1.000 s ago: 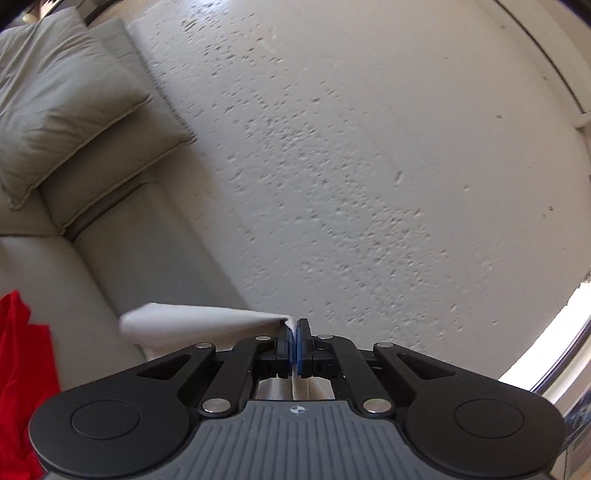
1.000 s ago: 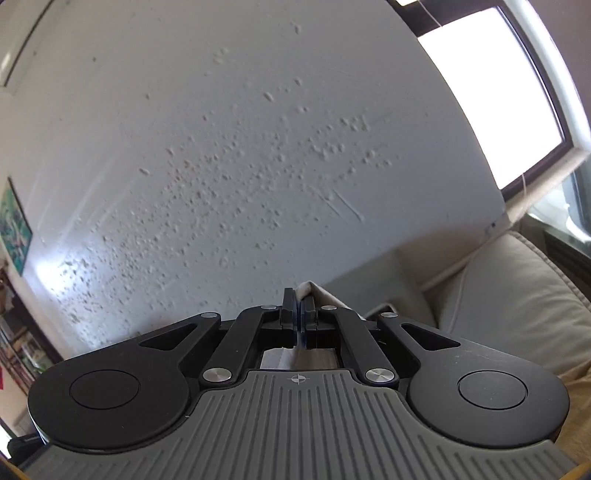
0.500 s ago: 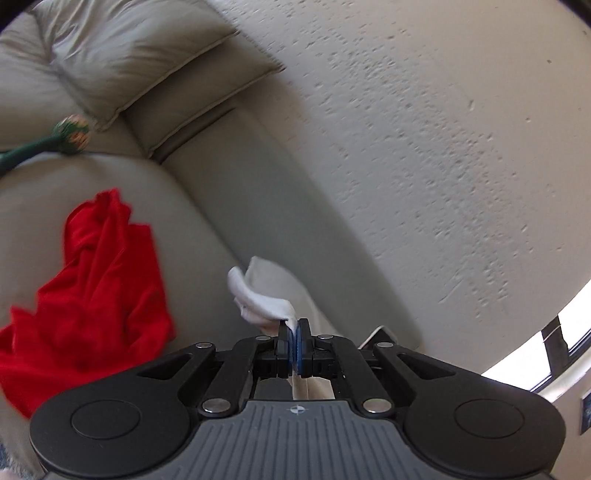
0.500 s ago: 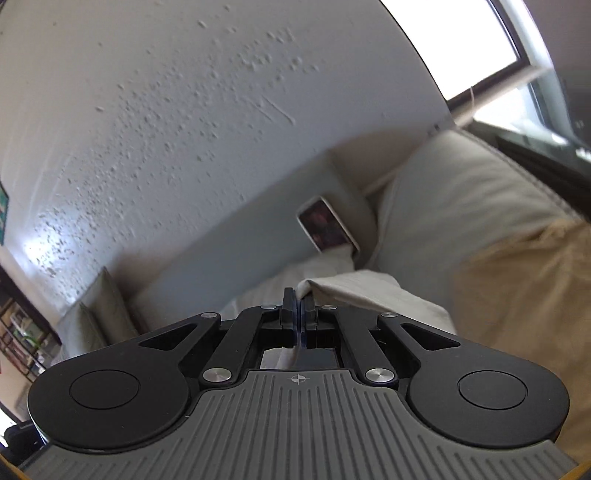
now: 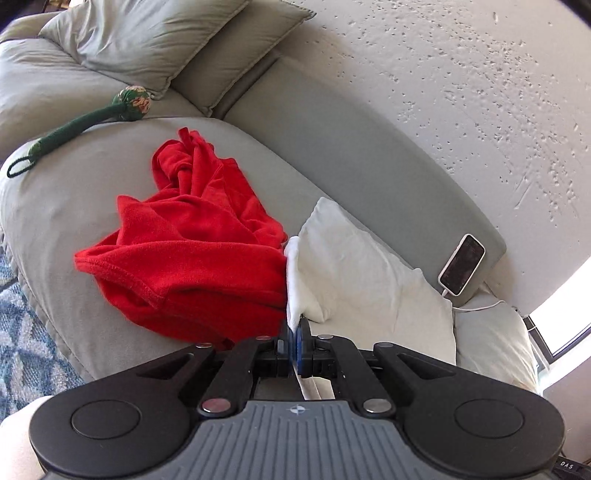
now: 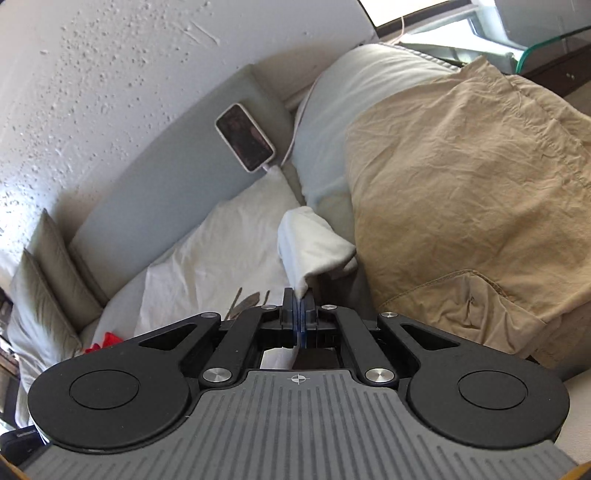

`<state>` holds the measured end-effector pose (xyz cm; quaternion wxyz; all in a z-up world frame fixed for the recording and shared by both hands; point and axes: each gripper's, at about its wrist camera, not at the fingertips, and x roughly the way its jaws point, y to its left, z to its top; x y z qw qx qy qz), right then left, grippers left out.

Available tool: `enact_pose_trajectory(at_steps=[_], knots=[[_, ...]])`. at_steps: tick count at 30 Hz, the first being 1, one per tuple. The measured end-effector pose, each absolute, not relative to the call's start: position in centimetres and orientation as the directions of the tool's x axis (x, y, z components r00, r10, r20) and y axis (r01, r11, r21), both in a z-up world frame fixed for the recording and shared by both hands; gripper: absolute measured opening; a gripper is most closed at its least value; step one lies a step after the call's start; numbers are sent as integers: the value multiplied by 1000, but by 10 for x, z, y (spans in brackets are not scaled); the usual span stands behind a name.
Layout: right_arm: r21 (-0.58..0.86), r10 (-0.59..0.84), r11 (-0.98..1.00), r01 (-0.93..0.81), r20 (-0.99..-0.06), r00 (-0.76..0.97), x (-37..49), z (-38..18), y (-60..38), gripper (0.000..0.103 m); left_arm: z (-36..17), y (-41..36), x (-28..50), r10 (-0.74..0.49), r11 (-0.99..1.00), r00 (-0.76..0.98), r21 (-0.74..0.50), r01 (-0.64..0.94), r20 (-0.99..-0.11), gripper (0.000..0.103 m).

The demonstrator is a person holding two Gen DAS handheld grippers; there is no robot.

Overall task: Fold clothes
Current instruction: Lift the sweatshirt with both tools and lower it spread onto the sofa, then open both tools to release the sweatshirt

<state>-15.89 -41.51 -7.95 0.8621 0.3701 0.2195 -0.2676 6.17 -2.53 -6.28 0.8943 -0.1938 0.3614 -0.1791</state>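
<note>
A white garment (image 5: 354, 269) lies spread on the grey sofa seat (image 5: 66, 206). My left gripper (image 5: 294, 334) is shut on its left edge, beside a crumpled red garment (image 5: 192, 251). My right gripper (image 6: 298, 306) is shut on another edge of the white garment (image 6: 229, 254), with a folded flap (image 6: 310, 243) standing up from the jaws. A tan garment (image 6: 461, 192) lies to its right over a cushion.
A phone (image 5: 461, 264) on a white cable leans against the sofa back; it also shows in the right wrist view (image 6: 245, 136). A green rope toy (image 5: 85, 123) lies at the far left. Grey pillows (image 5: 155, 33) sit in the corner. A blue patterned rug (image 5: 22, 339) lies below.
Both grippers have tilted and come down from facing the wall to just above the sofa seat, still holding the white garment, which now lies spread on the seat.
</note>
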Motion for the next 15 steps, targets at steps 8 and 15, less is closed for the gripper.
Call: enact_pose_trajectory(at_steps=[8, 15], knots=[[385, -311, 622, 681, -677, 667, -164, -103, -404, 1, -89, -48, 54, -259, 965, 617, -223, 136, -743, 1], [367, -198, 585, 723, -799, 567, -170, -120, -405, 30, -78, -52, 24, -124, 989, 618, -44, 143, -776, 35]])
